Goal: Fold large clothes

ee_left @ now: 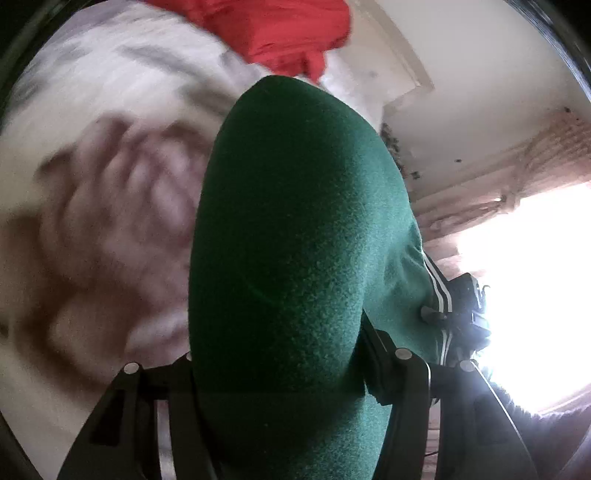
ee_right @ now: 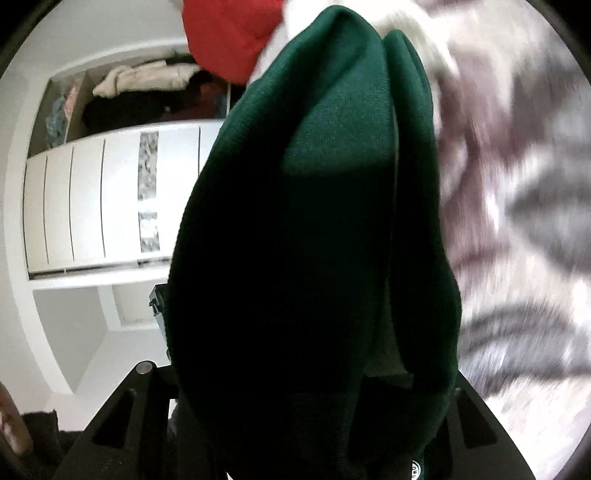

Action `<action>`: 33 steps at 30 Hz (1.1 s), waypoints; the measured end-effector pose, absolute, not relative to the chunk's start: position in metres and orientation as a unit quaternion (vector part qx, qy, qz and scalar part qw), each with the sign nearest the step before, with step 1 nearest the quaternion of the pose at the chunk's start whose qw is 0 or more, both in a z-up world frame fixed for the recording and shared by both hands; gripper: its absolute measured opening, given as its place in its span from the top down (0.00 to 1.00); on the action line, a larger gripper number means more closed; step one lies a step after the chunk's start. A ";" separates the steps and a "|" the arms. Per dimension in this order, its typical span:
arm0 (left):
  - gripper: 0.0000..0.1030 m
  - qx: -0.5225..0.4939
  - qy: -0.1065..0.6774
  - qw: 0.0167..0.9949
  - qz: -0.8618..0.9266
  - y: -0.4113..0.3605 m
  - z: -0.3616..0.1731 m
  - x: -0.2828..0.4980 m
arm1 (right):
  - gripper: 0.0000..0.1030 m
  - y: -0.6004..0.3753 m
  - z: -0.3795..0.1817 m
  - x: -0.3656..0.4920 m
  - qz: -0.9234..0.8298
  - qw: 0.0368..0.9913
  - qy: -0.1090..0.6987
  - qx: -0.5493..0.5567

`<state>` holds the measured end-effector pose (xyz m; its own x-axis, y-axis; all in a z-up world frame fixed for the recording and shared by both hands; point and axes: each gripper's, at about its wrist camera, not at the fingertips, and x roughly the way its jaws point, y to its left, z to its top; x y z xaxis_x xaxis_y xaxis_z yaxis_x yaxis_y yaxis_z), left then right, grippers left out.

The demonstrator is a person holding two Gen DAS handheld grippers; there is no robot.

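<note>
Green garment (ee_left: 295, 258) is the landmark throughout: a thick, dark green fleece-like cloth, bunched and draped over each gripper, filling the middle of both wrist views.

Left wrist view: the left gripper (ee_left: 284, 369) has its black fingers either side of a fat fold of the green garment; the cloth runs down between them and hides the tips. The jaws look closed onto the fold, though the pads themselves are covered. To the right of the garment a strip with white stripes (ee_left: 437, 291) shows along its edge, and the other gripper's black body sits just beside that. Above the garment lies a red cloth (ee_left: 280, 33). Left of the garment spreads a patterned bedcover (ee_left: 96, 192), pale with brownish and grey marks, heavily blurred. Right of the garment glares a bright window (ee_left: 532, 273).

Right wrist view: the right gripper (ee_right: 306, 387) is likewise buried in the green garment (ee_right: 314, 240), fingers flanking a doubled fold, apparently clamped on it. The red cloth (ee_right: 229, 33) is above and left of the garment. A white wardrobe (ee_right: 92, 199) with an open shelf of clothes stands left of it. The bedcover (ee_right: 517, 221) lies right of it, blurred.
</note>
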<state>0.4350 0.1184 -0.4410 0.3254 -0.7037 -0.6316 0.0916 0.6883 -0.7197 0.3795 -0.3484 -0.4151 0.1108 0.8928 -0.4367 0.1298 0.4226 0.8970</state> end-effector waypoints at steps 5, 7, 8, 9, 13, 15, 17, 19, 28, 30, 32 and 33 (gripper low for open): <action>0.49 -0.271 0.510 0.759 -0.300 0.095 -0.421 0.552 | 0.59 -0.382 -0.365 0.463 0.288 0.649 0.551 0.439; 0.49 -0.265 0.508 0.757 -0.314 0.085 -0.424 0.602 | 0.59 -0.389 -0.356 0.503 0.274 0.664 0.540 0.439; 0.49 -0.266 0.509 0.754 -0.318 0.083 -0.427 0.621 | 0.59 -0.390 -0.355 0.518 0.271 0.669 0.538 0.436; 0.49 -0.266 0.512 0.750 -0.325 0.080 -0.436 0.647 | 0.59 -0.392 -0.354 0.538 0.262 0.677 0.535 0.433; 0.49 -0.269 0.536 0.730 -0.329 0.076 -0.480 0.716 | 0.59 -0.420 -0.381 0.620 0.234 0.686 0.540 0.429; 0.47 -0.266 0.567 0.709 -0.325 0.073 -0.522 0.739 | 0.59 -0.431 -0.405 0.645 0.210 0.683 0.556 0.424; 0.37 -0.270 0.581 0.691 -0.334 0.073 -0.549 0.744 | 0.59 -0.418 -0.432 0.657 0.181 0.676 0.578 0.419; 0.32 -0.273 0.583 0.678 -0.355 0.075 -0.558 0.743 | 0.59 -0.419 -0.454 0.658 0.162 0.670 0.595 0.413; 0.32 -0.176 0.589 0.740 -0.274 0.077 -0.499 0.706 | 0.22 -0.438 -0.426 0.609 0.053 0.705 0.635 0.310; 0.29 -0.122 0.564 0.788 -0.215 0.076 -0.472 0.681 | 0.19 -0.430 -0.400 0.590 -0.005 0.733 0.630 0.254; 0.07 -0.074 0.544 0.819 -0.169 0.073 -0.455 0.658 | 0.12 -0.413 -0.381 0.566 -0.054 0.749 0.630 0.198; 0.02 -0.046 0.531 0.834 -0.139 0.068 -0.443 0.641 | 0.02 -0.400 -0.370 0.556 -0.078 0.756 0.628 0.168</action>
